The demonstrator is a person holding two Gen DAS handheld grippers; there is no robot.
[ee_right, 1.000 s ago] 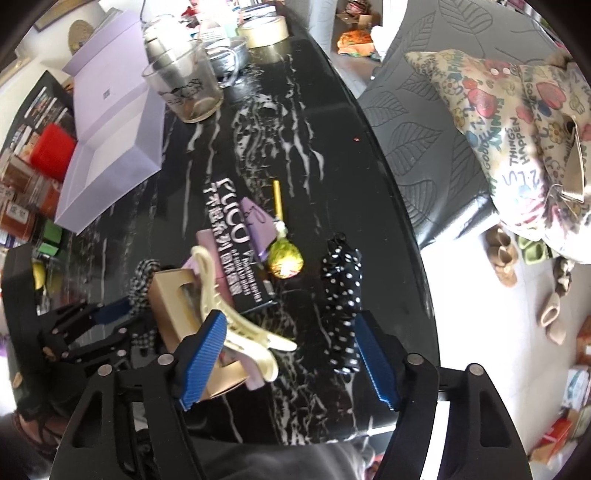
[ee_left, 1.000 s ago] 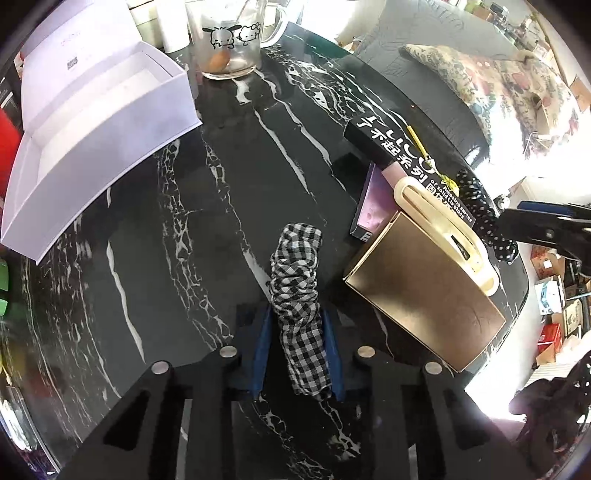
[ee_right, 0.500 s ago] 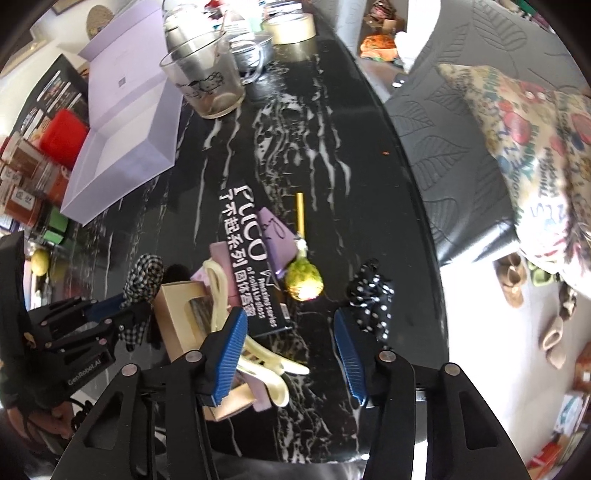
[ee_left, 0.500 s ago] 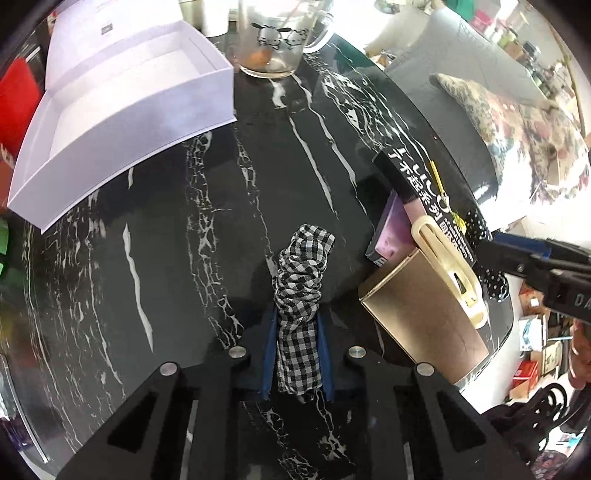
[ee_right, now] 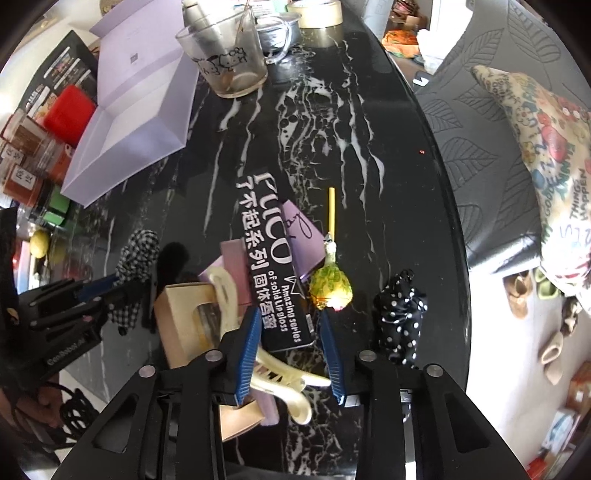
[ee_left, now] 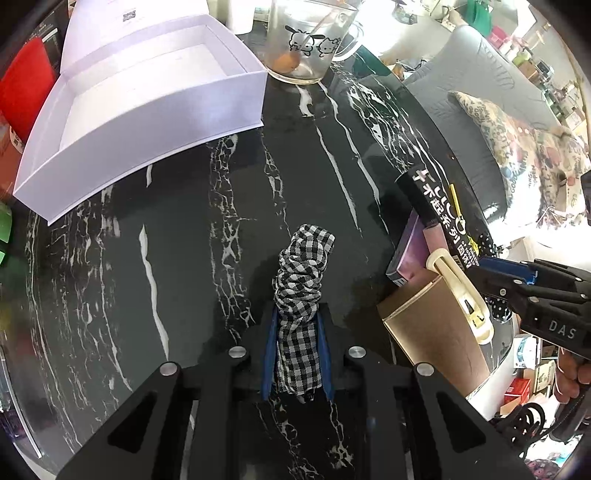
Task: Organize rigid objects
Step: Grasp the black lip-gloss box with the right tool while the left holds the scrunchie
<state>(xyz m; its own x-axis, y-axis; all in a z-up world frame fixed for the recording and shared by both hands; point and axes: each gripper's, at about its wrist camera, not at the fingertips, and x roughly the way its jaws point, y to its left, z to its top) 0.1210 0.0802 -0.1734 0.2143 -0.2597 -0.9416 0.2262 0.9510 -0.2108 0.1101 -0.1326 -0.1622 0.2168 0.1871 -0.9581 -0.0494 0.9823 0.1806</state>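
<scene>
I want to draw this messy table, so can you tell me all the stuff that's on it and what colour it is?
checked scrunchie: 1, black and white, table middle, in the left gripper
dotted scrunchie: 1, black with white dots, near the table's edge
lip gloss box: 1, black with white letters, atop the pile
purple boxes: 2, under the black box
hair claw clip: 1, cream, on the pile
gold box: 1, by the clip
lollipop: 1, yellow-green wrapper, yellow stick
open gift box: 1, pale lilac, far left, open
glass mug: 1, clear, cartoon print, far end
tape roll: 1, beige, far end
table: 1, black marble
left gripper: shut on checked scrunchie
right gripper: jaws closing around the lip gloss box
</scene>
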